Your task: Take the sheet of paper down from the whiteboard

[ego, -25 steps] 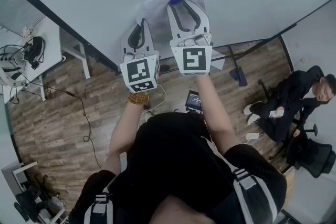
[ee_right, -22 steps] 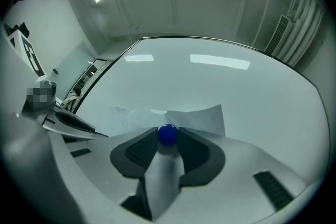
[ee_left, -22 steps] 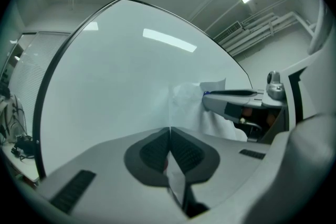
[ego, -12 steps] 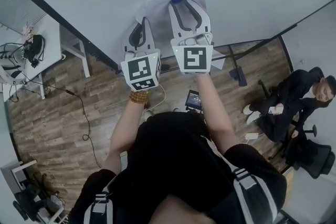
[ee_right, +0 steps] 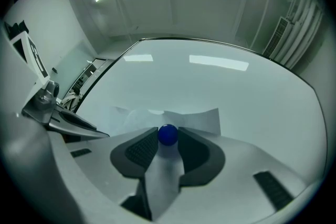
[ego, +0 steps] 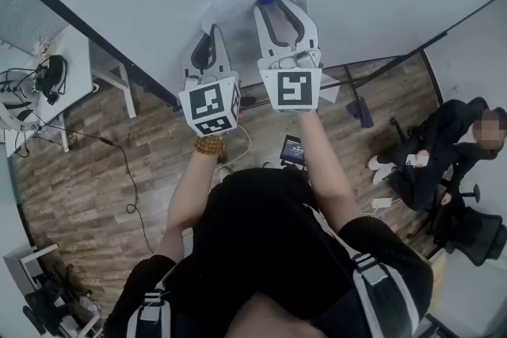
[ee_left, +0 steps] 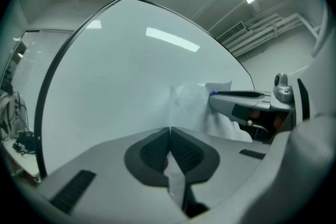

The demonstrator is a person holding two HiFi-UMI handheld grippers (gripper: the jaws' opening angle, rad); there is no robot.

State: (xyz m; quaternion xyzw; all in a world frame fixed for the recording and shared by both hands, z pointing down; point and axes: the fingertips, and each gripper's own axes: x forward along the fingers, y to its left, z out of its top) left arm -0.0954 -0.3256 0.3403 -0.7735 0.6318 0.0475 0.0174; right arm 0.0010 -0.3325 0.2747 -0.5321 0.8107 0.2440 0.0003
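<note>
Left gripper point(ee_left: 169, 134), jaws pressed together, pinches the sheet of paper point(ee_left: 186, 105) by its edge; right gripper point(ee_right: 168, 140), at its 2 o'clock, clamps the blue magnet point(ee_right: 168, 134) pinning the sheet's 12 o'clock edge to the whiteboard point(ee_right: 220, 81). Tugging left before the magnet lifts could tear it

Seated person point(ego: 440, 150), white desk point(ego: 67, 59), wood floor point(ego: 87, 186)

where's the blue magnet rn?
In the right gripper view, the blue magnet sits pinched between the jaw tips of the right gripper, on the sheet of paper against the whiteboard; in the head view, it is near the paper's top edge.
</note>
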